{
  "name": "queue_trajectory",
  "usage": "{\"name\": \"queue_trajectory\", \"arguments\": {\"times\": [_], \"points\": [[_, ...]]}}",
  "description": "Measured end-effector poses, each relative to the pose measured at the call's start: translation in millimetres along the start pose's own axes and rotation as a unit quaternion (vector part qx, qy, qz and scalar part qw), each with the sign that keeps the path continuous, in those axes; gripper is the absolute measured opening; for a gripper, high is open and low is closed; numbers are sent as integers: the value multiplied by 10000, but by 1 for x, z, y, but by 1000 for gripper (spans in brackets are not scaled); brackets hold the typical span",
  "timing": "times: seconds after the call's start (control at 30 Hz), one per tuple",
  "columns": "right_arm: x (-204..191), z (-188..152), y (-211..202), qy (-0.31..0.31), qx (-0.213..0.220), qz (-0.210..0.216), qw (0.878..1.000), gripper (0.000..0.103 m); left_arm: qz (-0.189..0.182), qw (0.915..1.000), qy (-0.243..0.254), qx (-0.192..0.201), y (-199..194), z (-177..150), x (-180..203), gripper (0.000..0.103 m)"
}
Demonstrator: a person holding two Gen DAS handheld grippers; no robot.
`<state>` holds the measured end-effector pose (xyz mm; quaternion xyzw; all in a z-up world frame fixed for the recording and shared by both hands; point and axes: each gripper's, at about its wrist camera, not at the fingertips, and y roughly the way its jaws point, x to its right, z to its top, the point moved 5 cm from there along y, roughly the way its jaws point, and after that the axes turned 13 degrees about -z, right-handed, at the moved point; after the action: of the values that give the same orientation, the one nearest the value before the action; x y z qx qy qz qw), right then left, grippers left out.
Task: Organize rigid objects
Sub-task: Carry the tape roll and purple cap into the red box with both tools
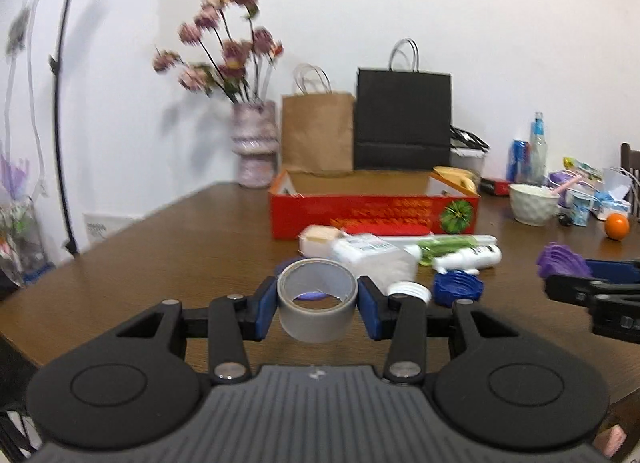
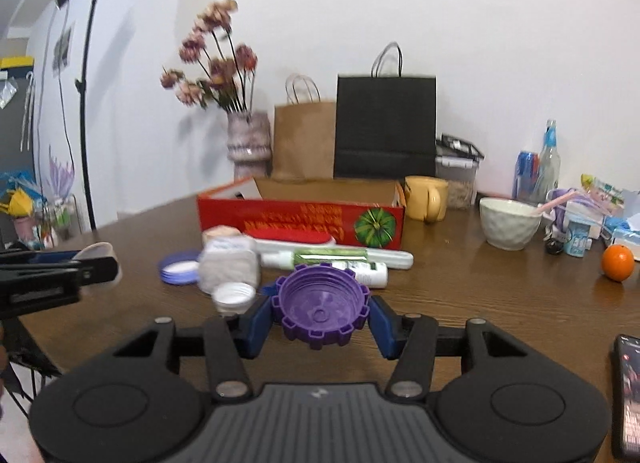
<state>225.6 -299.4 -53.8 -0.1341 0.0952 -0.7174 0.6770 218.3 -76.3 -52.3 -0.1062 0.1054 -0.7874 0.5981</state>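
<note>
Grey tape roll [image 1: 317,299] between left fingers [image 1: 265,305]

Nothing legible. Red box [image 1: 374,215] front: gold print rows, blurred, beside green pumpkin graphic. White tub [image 1: 362,249] label: print too small. White tube [image 1: 468,257] dark lettering: smeared. Small carton [image 2: 576,237] far right: blue marking, unreadable. Gripper housing emblem: no text.

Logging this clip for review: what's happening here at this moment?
A person is tidying a cluttered wooden table with two handheld grippers. The left gripper is shut on a grey tape roll, held above the table. The right gripper is shut on a purple gear-edged lid. The open red cardboard box sits just behind the remaining small items.
</note>
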Motion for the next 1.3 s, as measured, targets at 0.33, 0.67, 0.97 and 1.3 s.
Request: {"name": "queue_trajectory", "arguments": {"times": [0.33,0.67,0.97,1.3], "points": [[-33,6,-53,118,724,23,9973,51,157,9985,109,509,-52,7,-12,43],[-21,64,-17,146,863,309,9957,52,53,9973,-91,722,-23,58,-34,43],[8,179,125,205,377,538,9976,52,-76,9966,52,824,101,171,-59,43],[9,216,358,47,-1420,282,9894,52,-571,9943,-312,-839,323,211,-91,43]]}}
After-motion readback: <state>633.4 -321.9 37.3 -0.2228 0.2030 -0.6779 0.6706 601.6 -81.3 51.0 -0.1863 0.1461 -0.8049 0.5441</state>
